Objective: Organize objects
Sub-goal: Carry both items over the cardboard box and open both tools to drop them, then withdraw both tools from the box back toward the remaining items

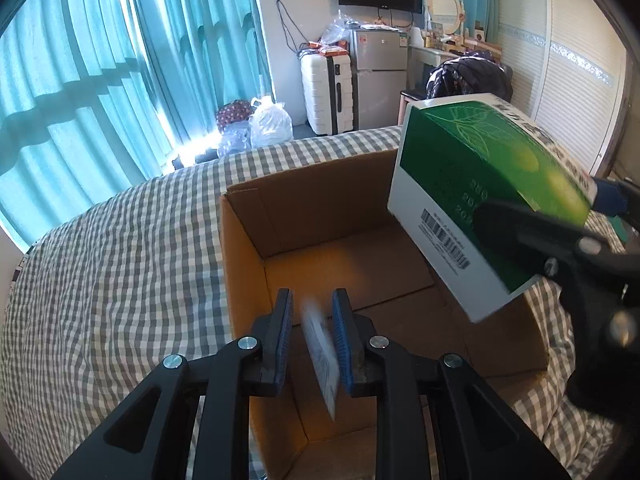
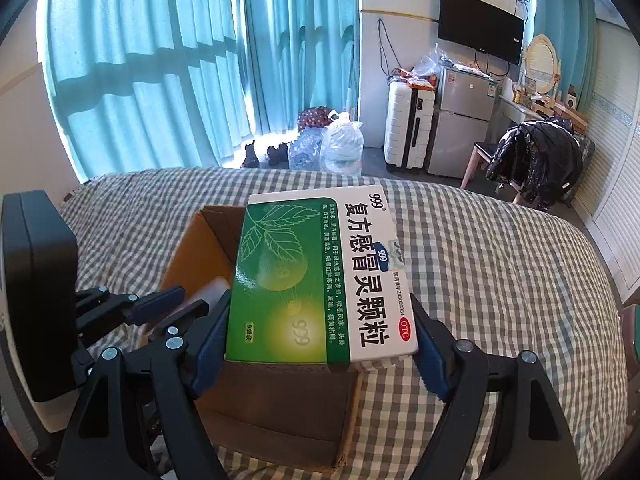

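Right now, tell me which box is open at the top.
The brown cardboard box on the checked bed: flaps up, inside bare. The green medicine box, clamped shut-lidded in the right claw, hangs over it.

Green box (image 2: 320, 276): white-edged medicine carton, tilted, raised over the open carton.
Carton (image 1: 344, 256): brown cardboard, open, on the bed.
Packet (image 1: 322, 356): thin, white, blurred.

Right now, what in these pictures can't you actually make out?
- Left wrist view: the thin white packet between the left gripper fingers is motion-blurred; its print is unreadable.
- Right wrist view: the green medicine box in the right gripper hides most of the cardboard box interior.
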